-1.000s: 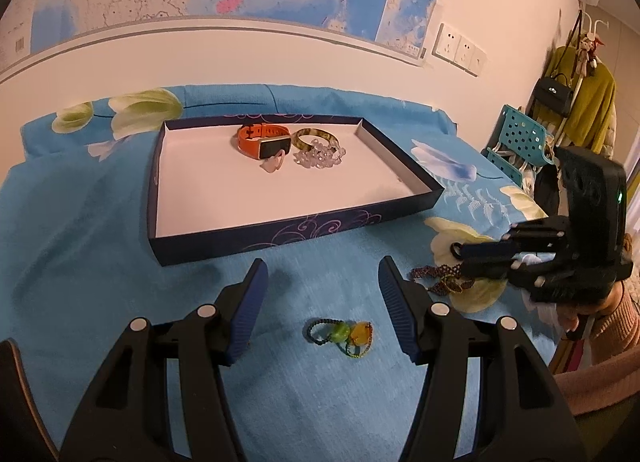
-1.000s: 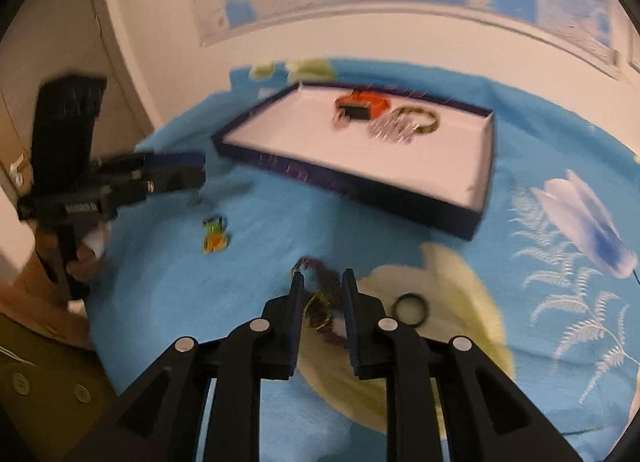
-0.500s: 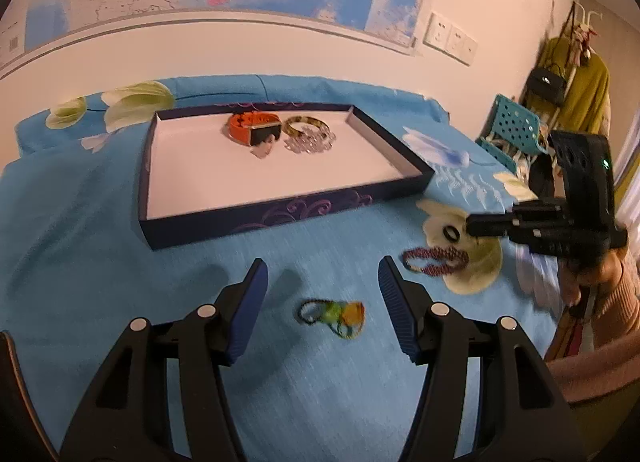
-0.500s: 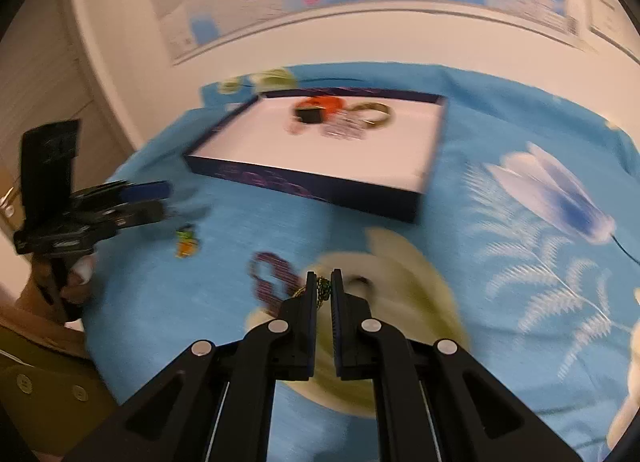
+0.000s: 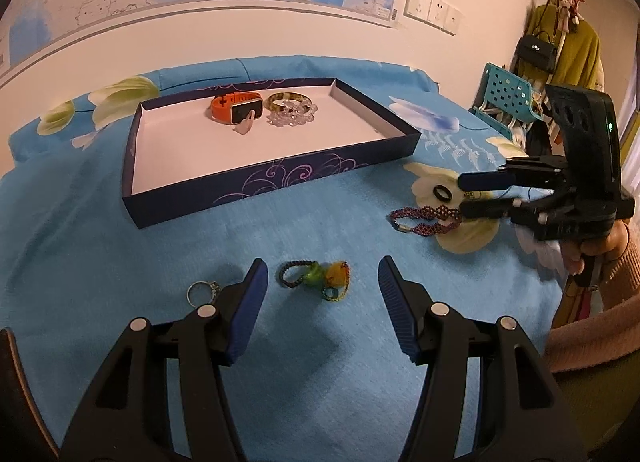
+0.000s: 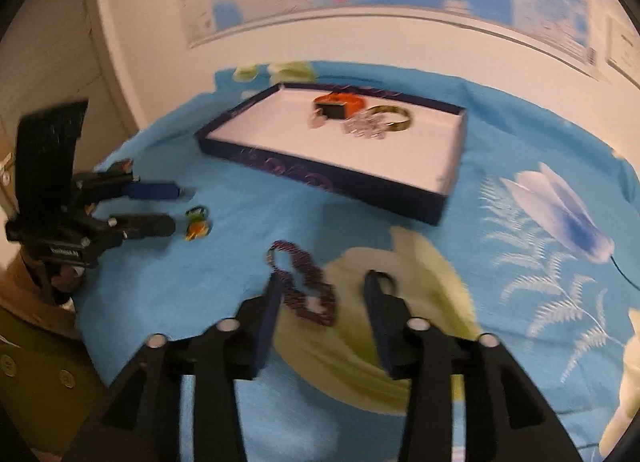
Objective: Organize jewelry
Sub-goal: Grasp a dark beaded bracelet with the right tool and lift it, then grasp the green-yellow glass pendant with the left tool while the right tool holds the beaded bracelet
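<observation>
A dark blue tray (image 5: 280, 177) with a white floor holds an orange watch band (image 5: 236, 107), a gold bangle (image 5: 285, 99) and a crystal bracelet (image 5: 292, 117). On the blue cloth, a green and yellow beaded piece (image 5: 316, 278) lies between the tips of my open left gripper (image 5: 320, 266), untouched. My right gripper (image 6: 323, 282) is opening, its jaws straddling a dark red beaded bracelet (image 6: 304, 282) that lies loose on the cloth. A black ring (image 5: 443, 193) sits just beyond it. A silver ring (image 5: 202, 291) lies beside my left finger.
A flowered blue cloth (image 5: 80, 229) covers the table, with a wall and map right behind. A teal chair (image 5: 508, 95) and hanging clothes (image 5: 568, 45) stand at the far right. A person's sleeve (image 5: 592, 338) is at the right edge.
The right gripper's jaws, shut half a second ago, now stand apart around the red bracelet. The left gripper has come lower and nearer the green and yellow piece; the silver ring has come into view.
</observation>
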The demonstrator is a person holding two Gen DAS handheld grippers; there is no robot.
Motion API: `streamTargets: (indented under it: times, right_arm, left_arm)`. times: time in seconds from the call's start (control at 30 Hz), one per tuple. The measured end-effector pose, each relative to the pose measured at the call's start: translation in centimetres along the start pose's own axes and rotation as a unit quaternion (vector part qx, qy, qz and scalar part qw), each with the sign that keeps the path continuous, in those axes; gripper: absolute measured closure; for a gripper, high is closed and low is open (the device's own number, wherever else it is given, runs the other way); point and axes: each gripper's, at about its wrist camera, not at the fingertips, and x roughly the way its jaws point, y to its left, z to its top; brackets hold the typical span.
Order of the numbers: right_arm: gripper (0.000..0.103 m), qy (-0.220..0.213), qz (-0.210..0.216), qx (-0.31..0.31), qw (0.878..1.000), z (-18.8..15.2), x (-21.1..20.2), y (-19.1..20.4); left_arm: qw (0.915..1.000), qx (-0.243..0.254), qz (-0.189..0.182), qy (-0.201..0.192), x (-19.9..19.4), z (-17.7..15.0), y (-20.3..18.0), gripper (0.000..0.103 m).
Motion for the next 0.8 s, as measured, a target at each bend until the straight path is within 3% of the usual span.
streamTargets:
  times: [0.27, 0.4, 0.5, 0.53, 0.8]
  right_arm:
    - [0.059, 0.023, -0.004, -0.017, 1.000, 0.1, 2.3, 1.4]
    - [0.088, 0.021, -0.010, -0.017, 1.000, 0.2, 2.3, 1.4]
    - [0.092, 0.018, -0.008, -0.012, 1.000, 0.2, 2.2, 1.3]
    - [0.100, 0.016, -0.005, -0.010, 1.000, 0.3, 2.1, 1.3]
    - [0.100, -0.008, 0.026, 0.021, 0.999, 1.1, 1.1, 0.6]
  left_arm:
    - [0.9998, 0.006, -0.012, 0.014, 0.1, -0.6, -0.8, 0.051]
    - [0.9993, 0.013, -0.022, 0.027, 0.6, -0.9, -1.4, 0.058]
    - [0.9990, 0.010, -0.021, 0.037, 1.2, -0.9, -1.3, 0.060]
    - [0.9990, 0.004, -0.019, 0.041, 1.4, -0.8, -1.2, 0.061]
    - [0.9986, -0.015, -0.016, 0.048, 2.2, -0.3, -0.5, 0.077]
